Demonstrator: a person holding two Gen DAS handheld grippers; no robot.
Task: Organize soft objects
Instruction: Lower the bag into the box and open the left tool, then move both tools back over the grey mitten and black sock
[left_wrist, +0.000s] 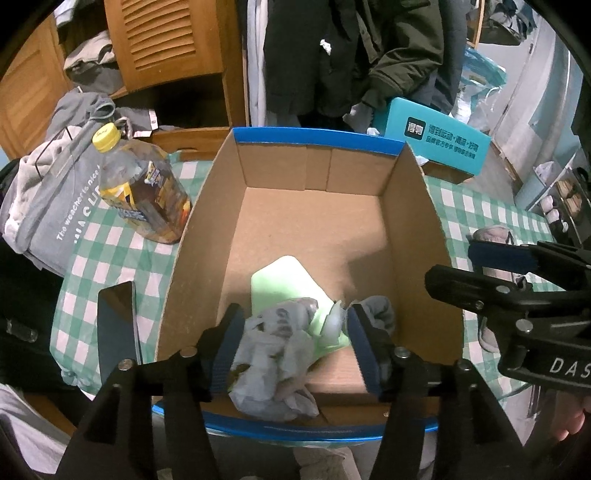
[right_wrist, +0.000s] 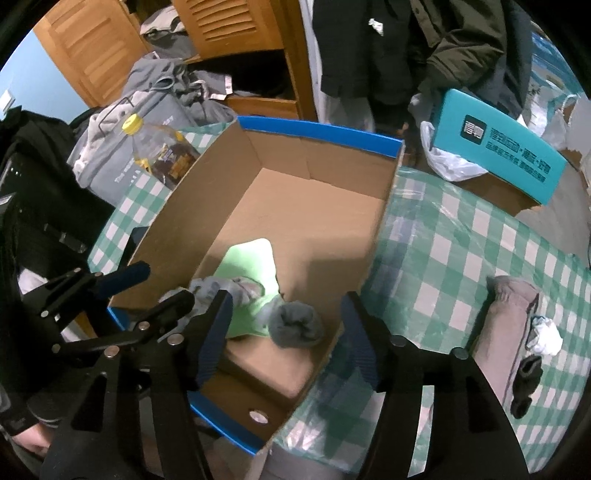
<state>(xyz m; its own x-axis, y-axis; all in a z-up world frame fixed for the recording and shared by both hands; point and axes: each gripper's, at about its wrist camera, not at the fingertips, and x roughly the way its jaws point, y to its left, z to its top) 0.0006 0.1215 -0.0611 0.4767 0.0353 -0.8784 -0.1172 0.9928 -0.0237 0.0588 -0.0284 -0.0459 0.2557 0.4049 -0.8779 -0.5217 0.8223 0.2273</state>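
An open cardboard box (left_wrist: 317, 138) with a blue rim stands on a green checked tablecloth. Inside lie a pale green sheet (left_wrist: 284, 280), a crumpled grey cloth (left_wrist: 273, 354) and a rolled grey sock (left_wrist: 376, 310). My left gripper (left_wrist: 293, 347) hangs over the box's near end. Its jaws are open around the crumpled cloth, which brushes the left pad only. In the right wrist view my right gripper (right_wrist: 288, 336) is open above the rolled grey sock (right_wrist: 295, 325), with its pads apart from it. Its right finger (right_wrist: 360, 339) stands outside the box wall (right_wrist: 384, 229).
A bottle (left_wrist: 144, 192) with a yellow cap and a grey printed bag (left_wrist: 55, 206) are left of the box. A dark flat slab (left_wrist: 116, 321) lies at the near left. A teal box lid (right_wrist: 502, 147) leans at the back right. A pinkish pouch (right_wrist: 509, 325) rests on the tablecloth (right_wrist: 443, 236).
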